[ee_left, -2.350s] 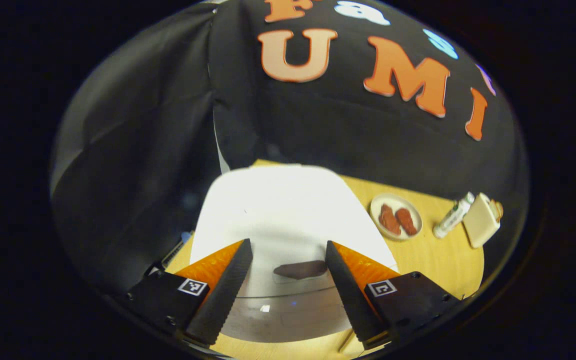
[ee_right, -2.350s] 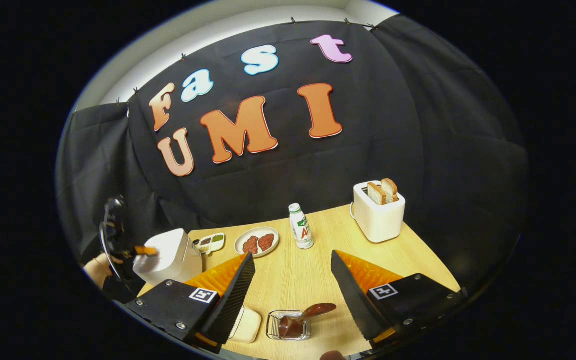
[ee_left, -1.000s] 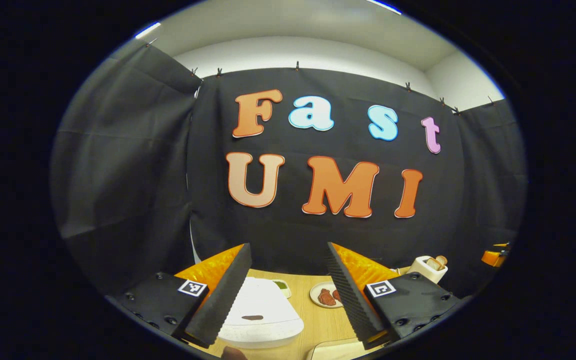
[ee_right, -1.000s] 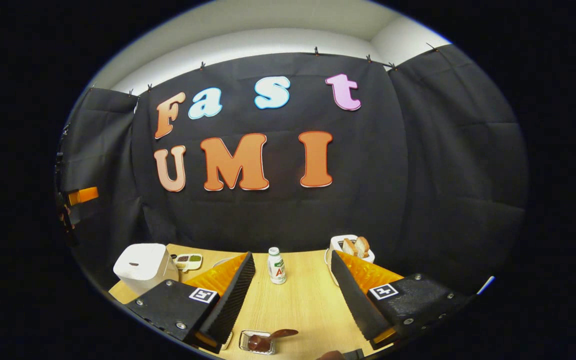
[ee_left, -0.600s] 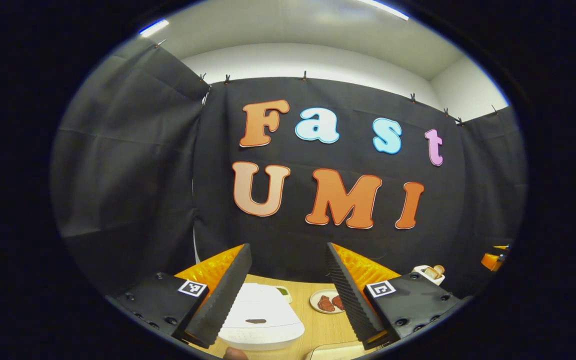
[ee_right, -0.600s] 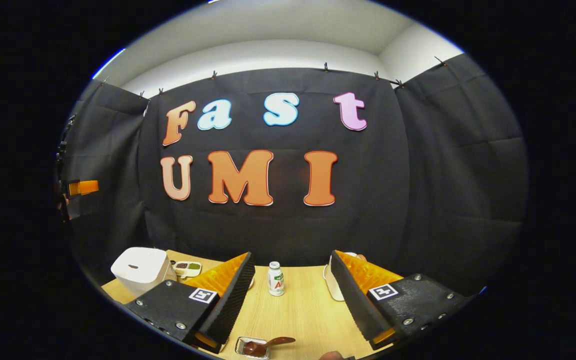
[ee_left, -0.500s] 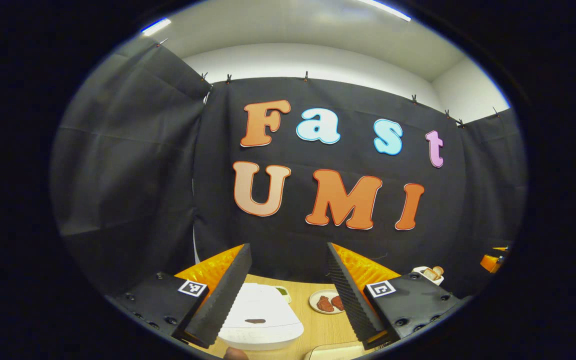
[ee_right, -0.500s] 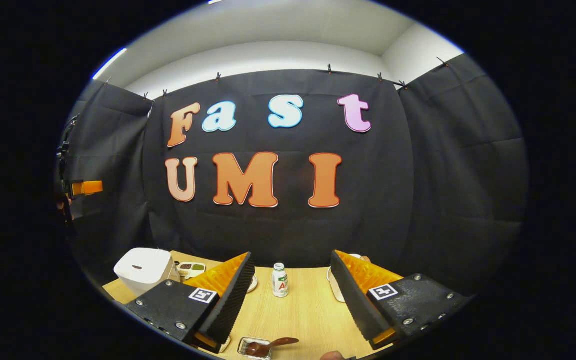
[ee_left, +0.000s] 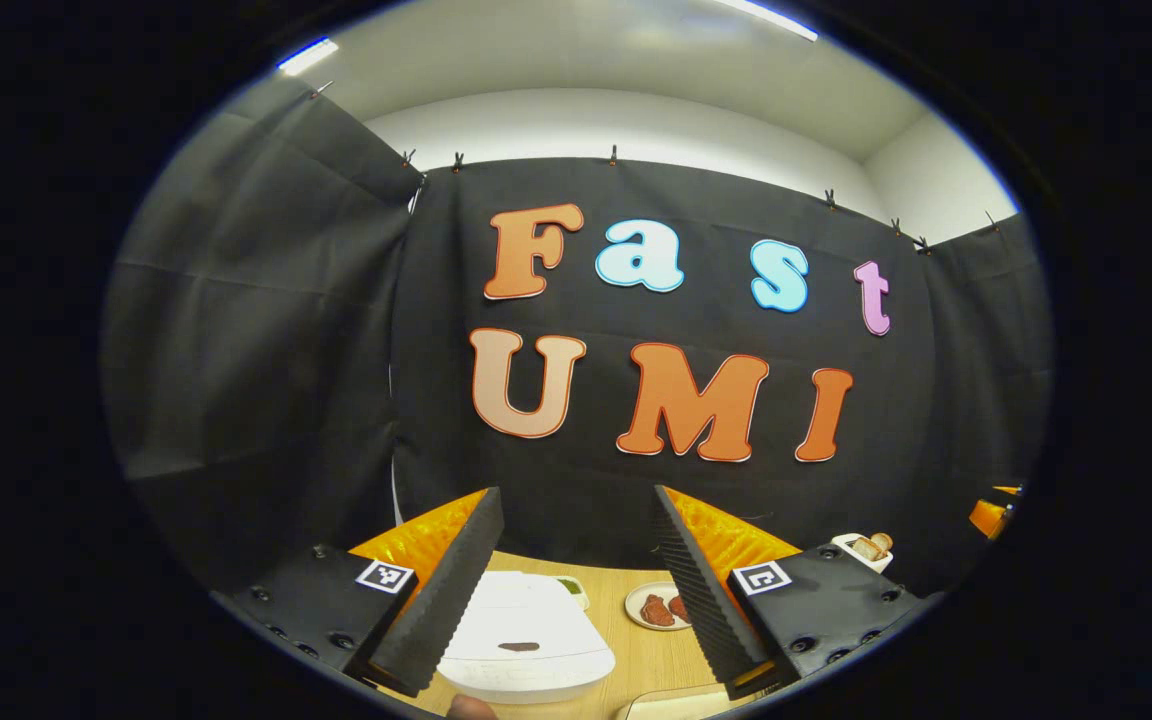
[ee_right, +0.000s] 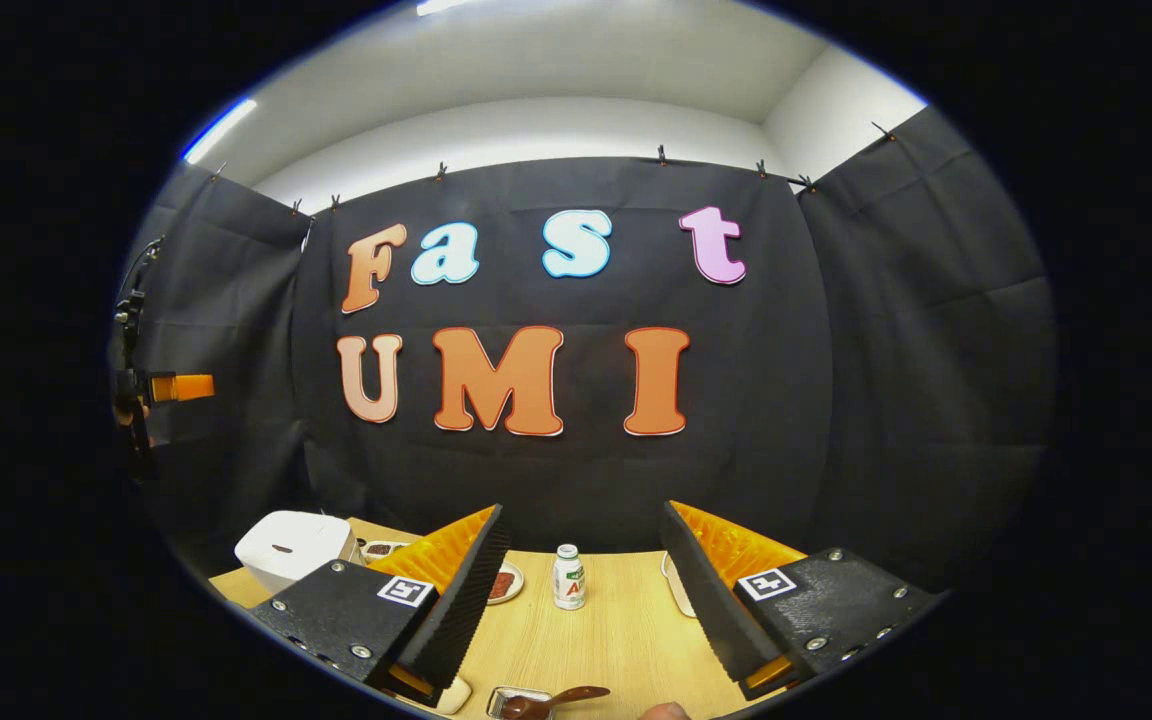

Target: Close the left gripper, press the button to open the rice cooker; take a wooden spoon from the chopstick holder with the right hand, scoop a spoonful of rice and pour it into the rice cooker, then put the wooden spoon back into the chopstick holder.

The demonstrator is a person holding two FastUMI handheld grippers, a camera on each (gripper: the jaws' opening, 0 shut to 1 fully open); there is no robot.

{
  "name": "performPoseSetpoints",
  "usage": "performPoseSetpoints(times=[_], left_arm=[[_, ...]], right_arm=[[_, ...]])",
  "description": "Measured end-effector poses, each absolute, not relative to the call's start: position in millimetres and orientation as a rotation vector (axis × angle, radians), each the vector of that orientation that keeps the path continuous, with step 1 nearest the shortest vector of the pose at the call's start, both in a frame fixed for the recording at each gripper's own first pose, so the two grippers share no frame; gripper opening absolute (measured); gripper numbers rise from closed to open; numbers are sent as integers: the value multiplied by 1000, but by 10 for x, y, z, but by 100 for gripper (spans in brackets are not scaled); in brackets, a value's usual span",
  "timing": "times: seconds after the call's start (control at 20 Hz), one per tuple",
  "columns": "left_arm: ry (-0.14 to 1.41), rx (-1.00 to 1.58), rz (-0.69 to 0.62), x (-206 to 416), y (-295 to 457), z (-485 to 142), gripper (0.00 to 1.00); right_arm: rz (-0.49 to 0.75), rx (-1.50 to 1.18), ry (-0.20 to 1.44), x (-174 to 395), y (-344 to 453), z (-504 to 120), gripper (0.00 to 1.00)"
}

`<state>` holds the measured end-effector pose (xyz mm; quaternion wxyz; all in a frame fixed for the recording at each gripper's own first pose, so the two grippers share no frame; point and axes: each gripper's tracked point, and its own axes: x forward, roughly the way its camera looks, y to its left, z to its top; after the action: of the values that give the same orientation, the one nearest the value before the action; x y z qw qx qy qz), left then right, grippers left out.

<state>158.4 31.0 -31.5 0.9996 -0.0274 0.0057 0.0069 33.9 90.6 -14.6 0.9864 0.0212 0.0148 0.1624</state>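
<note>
Both grippers are held up high and level, facing the black cloth wall, with the wooden table (ee_right: 596, 640) low in each view. The left gripper (ee_left: 569, 590) has its fingers spread well apart with nothing between them; below and ahead of it sits the white rice cooker (ee_left: 526, 648), lid down, with the dark button (ee_left: 518, 646) showing on its top. In the right gripper view the same rice cooker (ee_right: 293, 546) stands at the table's far left corner. The right gripper (ee_right: 586, 605) is also spread wide and empty. Near the front edge of the table, just under that gripper, a small metal chopstick holder (ee_right: 518, 703) lies with the wooden spoon (ee_right: 556, 698) resting in it, the spoon's handle pointing off to the right. A small white bottle (ee_right: 568, 577) stands upright toward the back of the table, between the right gripper's fingers as seen from its camera. A plate of reddish food (ee_left: 658, 606) sits just right of the rice cooker, and a toaster with bread slices (ee_left: 864, 549) stands toward the table's far right corner. At the left edge of the right gripper view, the left gripper (ee_right: 161, 388) shows farther off, raised above the rice cooker.
</note>
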Motion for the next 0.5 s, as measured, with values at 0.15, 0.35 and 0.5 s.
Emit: performPoseSetpoints(times=[0.15,0.35,0.5], left_arm=[[21,-49,15,1596,317,-354,100],[33,-40,13,1610,321,-403,100],[40,-36,13,1606,313,-433,100]], right_arm=[[311,46,36,365,865,-163,95],[285,48,58,390,795,-233,95],[273,51,71,407,757,-285,95]])
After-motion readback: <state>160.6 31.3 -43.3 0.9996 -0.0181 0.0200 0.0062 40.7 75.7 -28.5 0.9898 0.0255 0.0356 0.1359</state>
